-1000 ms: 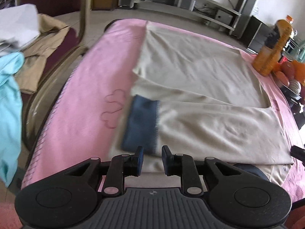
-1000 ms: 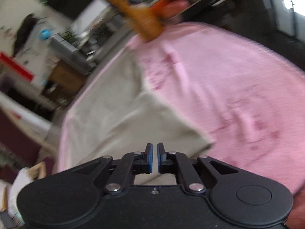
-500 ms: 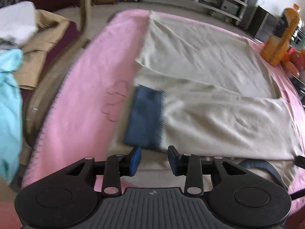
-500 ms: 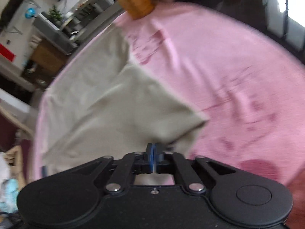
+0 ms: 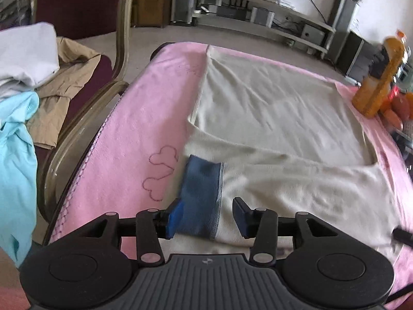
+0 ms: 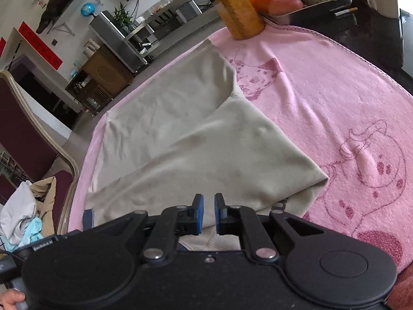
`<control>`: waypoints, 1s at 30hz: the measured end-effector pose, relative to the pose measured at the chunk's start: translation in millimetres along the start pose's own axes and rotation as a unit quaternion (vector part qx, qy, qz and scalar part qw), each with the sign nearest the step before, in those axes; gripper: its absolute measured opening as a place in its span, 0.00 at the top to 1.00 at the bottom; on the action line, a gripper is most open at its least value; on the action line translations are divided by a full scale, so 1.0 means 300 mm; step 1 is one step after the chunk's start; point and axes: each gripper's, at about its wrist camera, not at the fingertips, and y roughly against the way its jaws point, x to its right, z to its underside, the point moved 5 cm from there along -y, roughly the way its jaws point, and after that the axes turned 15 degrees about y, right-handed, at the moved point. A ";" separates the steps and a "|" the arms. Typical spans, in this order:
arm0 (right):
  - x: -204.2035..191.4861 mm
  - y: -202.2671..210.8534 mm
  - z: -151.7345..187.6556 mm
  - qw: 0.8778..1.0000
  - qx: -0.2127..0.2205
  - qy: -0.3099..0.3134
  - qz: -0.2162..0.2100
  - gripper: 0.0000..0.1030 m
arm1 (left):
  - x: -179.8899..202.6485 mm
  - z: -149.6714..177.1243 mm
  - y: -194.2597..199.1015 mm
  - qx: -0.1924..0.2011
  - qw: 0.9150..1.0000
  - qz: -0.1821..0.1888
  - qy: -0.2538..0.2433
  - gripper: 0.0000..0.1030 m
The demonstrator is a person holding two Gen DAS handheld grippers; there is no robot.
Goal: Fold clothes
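Since a second ago the left gripper jaws have just been opening and now sit apart over the shirt's blue cuff without pinching it, so that sleeve fold looks dropped in place. Over on the other side the right gripper is nearly together with only a sliver of gap and nothing clamped, hovering over the beige shirt spread on the pink blanket. Juice bottle and fruit tray crowd the far edge, and the clothes pile waits on the chair.
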 end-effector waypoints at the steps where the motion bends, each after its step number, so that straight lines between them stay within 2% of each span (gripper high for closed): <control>1: -0.001 -0.003 0.000 1.000 -0.001 0.000 0.000 0.91 | 0.004 -0.004 -0.005 -0.006 1.000 -0.002 0.002 0.55; 5: -0.008 -0.009 0.000 1.000 -0.001 0.005 0.005 0.89 | 0.019 -0.011 -0.034 -0.025 1.000 -0.016 -0.001 0.38; 9: -0.008 -0.018 0.004 1.000 -0.005 0.006 0.010 0.88 | 0.033 0.005 -0.088 -0.061 0.998 -0.016 -0.012 0.35; 14: -0.010 -0.021 0.005 1.000 -0.007 0.007 0.013 0.88 | 0.051 0.016 -0.143 -0.084 0.995 -0.026 -0.038 0.09; 16: -0.010 -0.022 0.006 1.000 -0.007 0.006 0.013 0.86 | 0.047 0.020 -0.169 -0.096 0.993 -0.051 -0.045 0.01; 18: -0.007 -0.023 0.007 1.000 -0.008 0.005 0.014 0.84 | 0.045 0.029 -0.192 -0.106 0.990 -0.069 -0.059 0.00; 20: -0.007 -0.023 0.008 1.000 -0.009 0.002 0.013 0.83 | 0.049 0.028 -0.193 -0.103 0.990 -0.070 -0.061 0.00; 25: -0.012 -0.029 0.008 1.000 -0.013 0.004 0.007 0.78 | 0.037 0.025 -0.188 -0.094 0.992 -0.063 -0.049 0.00; 30: -0.009 -0.032 0.009 1.000 -0.016 0.000 0.005 0.74 | 0.047 0.010 -0.200 -0.103 0.991 -0.055 -0.061 0.00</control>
